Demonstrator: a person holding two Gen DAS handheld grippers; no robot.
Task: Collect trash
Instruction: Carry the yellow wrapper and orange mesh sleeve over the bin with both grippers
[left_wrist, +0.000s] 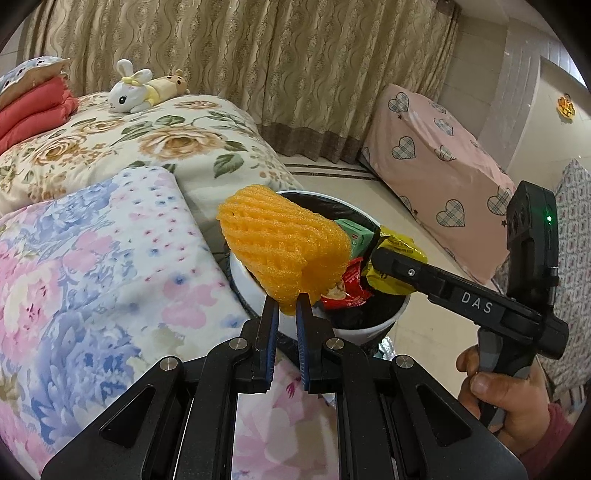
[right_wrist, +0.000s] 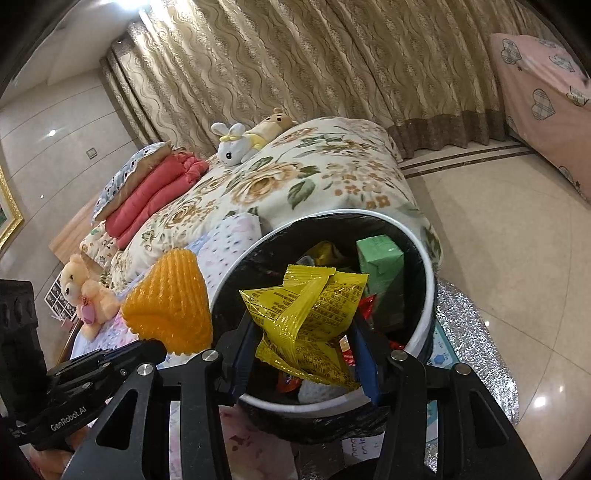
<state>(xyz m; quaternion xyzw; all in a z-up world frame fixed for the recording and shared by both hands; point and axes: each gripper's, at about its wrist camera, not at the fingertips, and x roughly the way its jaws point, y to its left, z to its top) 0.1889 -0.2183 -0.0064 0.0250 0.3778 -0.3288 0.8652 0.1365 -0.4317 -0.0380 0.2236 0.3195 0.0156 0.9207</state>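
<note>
Right beside the bed (left_wrist: 207, 147), the white trash bin (right_wrist: 430, 295) stands on the tiled floor (right_wrist: 498, 240), its rim close against the floral quilt (left_wrist: 92, 280); open floor lies on its far side. Inside sit a green carton (right_wrist: 380, 266) and red wrappers (left_wrist: 351, 284). The left gripper (left_wrist: 286, 306) pinches the lower end of an orange foam net (left_wrist: 284, 243), holding it just over the bin's near rim. The right gripper (right_wrist: 308, 343), fingers spread fairly wide, has a crumpled yellow wrapper (right_wrist: 314, 314) between its pads over the bin's mouth; whether it presses the wrapper I cannot tell. A hand (left_wrist: 506, 398) grips the right gripper's handle.
</note>
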